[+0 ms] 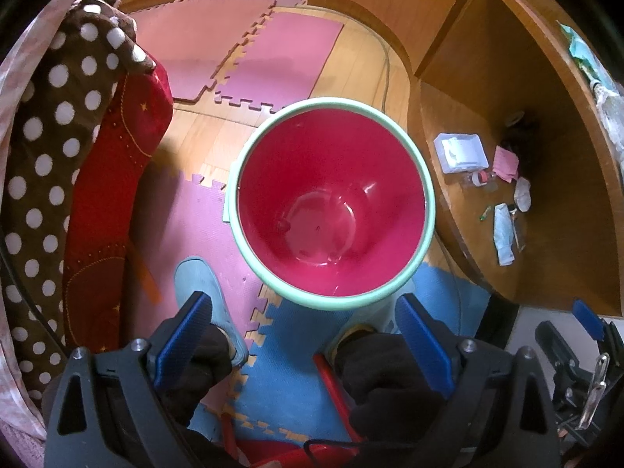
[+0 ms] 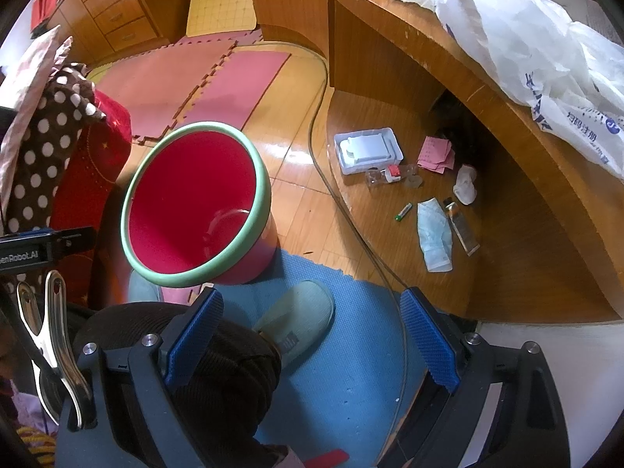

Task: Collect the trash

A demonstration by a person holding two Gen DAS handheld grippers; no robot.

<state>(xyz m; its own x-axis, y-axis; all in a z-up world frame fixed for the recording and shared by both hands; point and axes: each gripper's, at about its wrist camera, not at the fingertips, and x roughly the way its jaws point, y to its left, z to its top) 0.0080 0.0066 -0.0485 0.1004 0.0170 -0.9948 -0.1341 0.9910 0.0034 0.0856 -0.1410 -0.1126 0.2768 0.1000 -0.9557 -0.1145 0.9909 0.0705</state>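
Observation:
A red bin with a pale green rim (image 1: 330,202) (image 2: 195,202) stands on the floor, with nothing visible inside. My left gripper (image 1: 306,312) hangs open just above its near rim, holding nothing. My right gripper (image 2: 312,308) is open too, over the blue mat to the bin's right. On a low wooden shelf lie trash items: a blue face mask (image 2: 433,234) (image 1: 503,234), a small tube (image 2: 462,228), a green battery (image 2: 403,211), pink papers (image 2: 436,155) (image 1: 506,163), a crumpled white tissue (image 2: 466,185) (image 1: 522,194), and a white plastic tray (image 2: 366,150) (image 1: 460,153).
A person's slippered feet (image 1: 206,304) (image 2: 300,318) rest on foam floor mats (image 1: 280,386). A dotted brown and red cloth (image 1: 78,179) hangs at left. A cable (image 2: 331,179) runs along the wood floor. A white plastic bag (image 2: 526,58) lies on the desk top above the shelf.

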